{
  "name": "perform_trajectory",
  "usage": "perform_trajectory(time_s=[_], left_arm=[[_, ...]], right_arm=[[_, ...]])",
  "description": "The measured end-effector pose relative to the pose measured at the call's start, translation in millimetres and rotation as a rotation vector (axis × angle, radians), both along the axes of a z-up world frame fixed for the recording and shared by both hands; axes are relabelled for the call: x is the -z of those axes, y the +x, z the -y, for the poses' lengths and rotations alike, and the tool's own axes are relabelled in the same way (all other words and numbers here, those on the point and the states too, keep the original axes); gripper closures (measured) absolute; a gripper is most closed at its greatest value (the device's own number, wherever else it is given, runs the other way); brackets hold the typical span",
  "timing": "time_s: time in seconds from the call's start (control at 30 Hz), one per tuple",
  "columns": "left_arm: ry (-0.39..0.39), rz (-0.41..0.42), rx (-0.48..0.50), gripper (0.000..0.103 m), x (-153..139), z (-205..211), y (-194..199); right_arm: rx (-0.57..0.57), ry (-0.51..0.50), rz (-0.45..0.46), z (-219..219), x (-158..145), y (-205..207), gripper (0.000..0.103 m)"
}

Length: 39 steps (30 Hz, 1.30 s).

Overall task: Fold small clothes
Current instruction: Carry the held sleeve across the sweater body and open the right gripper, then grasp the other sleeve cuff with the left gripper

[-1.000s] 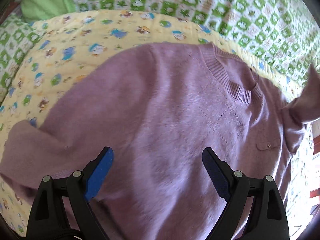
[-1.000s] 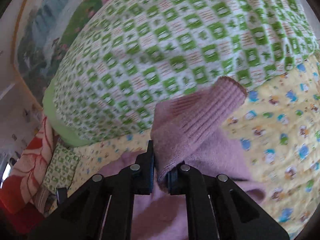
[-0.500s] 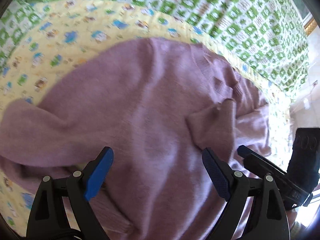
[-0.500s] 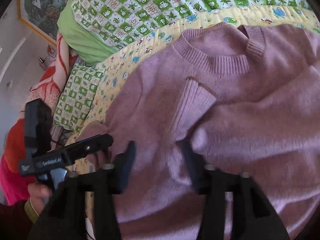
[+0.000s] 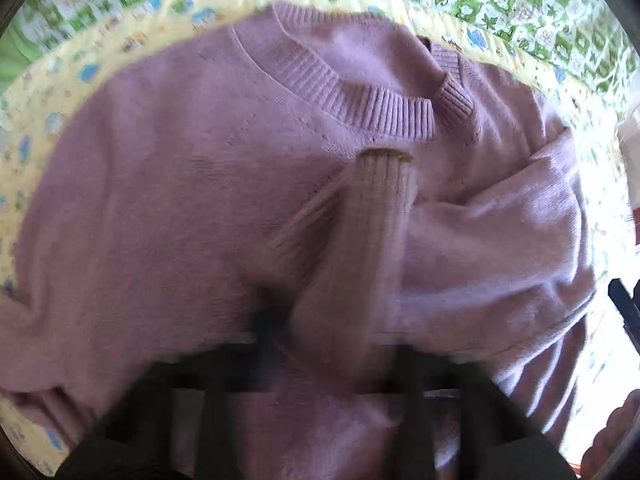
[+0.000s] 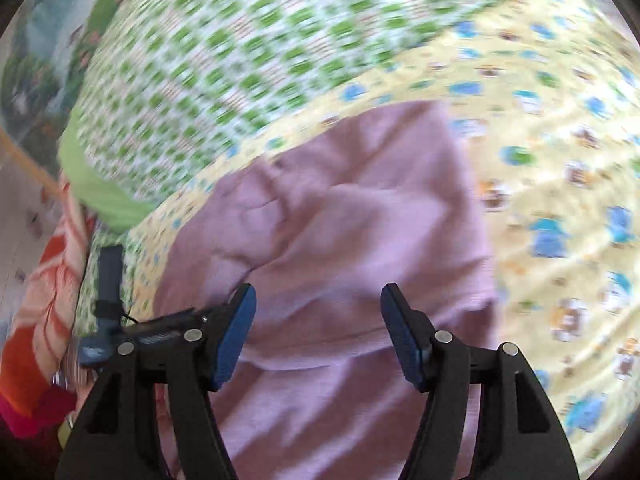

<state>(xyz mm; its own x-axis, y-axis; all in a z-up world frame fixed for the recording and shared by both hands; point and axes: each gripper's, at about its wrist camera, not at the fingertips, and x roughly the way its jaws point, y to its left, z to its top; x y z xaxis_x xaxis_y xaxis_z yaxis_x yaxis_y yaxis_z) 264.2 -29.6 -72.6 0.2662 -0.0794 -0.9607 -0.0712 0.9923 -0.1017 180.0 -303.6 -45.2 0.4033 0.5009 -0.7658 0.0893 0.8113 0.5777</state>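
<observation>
Now, sweater [image 5: 200,208]: spread on the yellow blanket [image 6: 560,160], cuff [image 5: 386,184] laid below the collar.
Left gripper [image 5: 332,344]: blurred; spread cannot be told.
Right gripper [image 6: 318,336]: held wide over the sweater.

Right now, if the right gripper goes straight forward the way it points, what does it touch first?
Most likely the purple sweater: the open right gripper points at its rumpled fabric, with nothing visible between. Depth is unclear in the blurred picture.
</observation>
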Motion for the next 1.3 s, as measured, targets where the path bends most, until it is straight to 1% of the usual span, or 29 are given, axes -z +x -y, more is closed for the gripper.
perform_trajectory(time_s=[0.03,0.07,0.13,0.2,0.23,0.27,0.3,0.33,0.37,0.4,0.43,0.5,0.57,0.63,0.7,0.73,0.8,0.83,0.87,0.93,0.97,1.0,1.03,1.07,1.13,1.2,1.23,1.3], left_arm=[[-0.041,0.051,-0.013,0.087,-11,-6,-2],[-0.095,0.136,-0.015,0.088,-31,-14,-7],[-0.170,0.250,-0.019,0.088,-64,-29,-18],[-0.221,0.321,-0.028,0.088,-80,-44,-31],[-0.221,0.339,-0.040,0.085,-78,-54,-37],[-0.211,0.337,-0.054,0.075,-72,-58,-39],[-0.215,0.293,-0.084,0.069,-53,-70,-40],[-0.228,0.248,-0.108,0.058,-41,-78,-40],[-0.269,0.185,-0.161,0.057,-21,-92,-39],[-0.296,0.160,-0.194,0.056,-11,-100,-40],[-0.318,0.144,-0.223,0.053,-3,-107,-41],[-0.352,0.129,-0.262,0.051,6,-118,-37],[-0.358,0.123,-0.262,0.041,10,-116,-29],[-0.337,0.115,-0.252,0.037,9,-110,-30],[-0.292,0.111,-0.238,0.037,9,-102,-32],[-0.281,0.115,-0.240,0.037,8,-99,-31],[-0.269,0.137,-0.249,0.044,7,-100,-33],[-0.259,0.151,-0.246,0.071,6,-100,-34],[-0.263,0.155,-0.232,0.092,7,-100,-34],[-0.283,0.175,-0.230,0.095,-3,-105,-39],[-0.293,0.220,-0.229,0.095,-17,-109,-44],[-0.310,0.290,-0.220,0.095,-35,-112,-51],[-0.308,0.338,-0.209,0.095,-50,-115,-57],[-0.297,0.350,-0.207,0.095,-54,-117,-60],[-0.281,0.331,-0.207,0.095,-50,-124,-60],[-0.262,0.287,-0.232,0.095,-34,-134,-60],[-0.261,0.285,-0.248,0.095,-32,-137,-60],[-0.287,0.280,-0.300,0.095,-23,-145,-62]], right_arm=[[0.022,-0.003,-0.006,8,0,0,0.037],[0.043,-0.008,-0.006,16,-1,0,0.037],[0.071,-0.020,0.009,24,-5,1,0.037],[0.102,-0.037,0.024,32,-6,1,0.037],[0.116,-0.044,0.020,35,-5,2,0.037],[0.124,-0.048,0.014,37,-2,3,0.037],[0.129,-0.050,0.007,40,1,3,0.037],[0.133,-0.052,0.002,42,4,3,0.037],[0.135,-0.052,0.000,42,6,4,0.037],[0.130,-0.055,-0.005,41,9,6,0.037],[0.122,-0.065,-0.010,40,12,8,0.037],[0.104,-0.093,-0.013,39,17,15,0.037],[0.094,-0.115,-0.019,40,22,25,0.037],[0.095,-0.136,-0.032,45,30,38,0.037],[0.108,-0.131,-0.052,52,39,52,0.037],[0.116,-0.122,-0.062,55,43,59,0.037],[0.127,-0.107,-0.080,59,50,70,0.037],[0.133,-0.101,-0.082,61,52,74,0.037],[0.137,-0.097,-0.082,62,53,77,0.037],[0.136,-0.092,-0.083,61,55,83,0.037],[0.134,-0.092,-0.086,60,56,85,0.037],[0.132,-0.090,-0.090,59,57,87,0.037],[0.130,-0.086,-0.090,58,57,89,0.037],[0.129,-0.082,-0.087,57,56,90,0.037],[0.121,-0.078,-0.081,54,56,92,0.035],[0.108,-0.082,-0.085,51,58,95,0.034],[0.103,-0.083,-0.089,48,61,97,0.034],[0.092,-0.077,-0.102,42,67,99,0.034]])
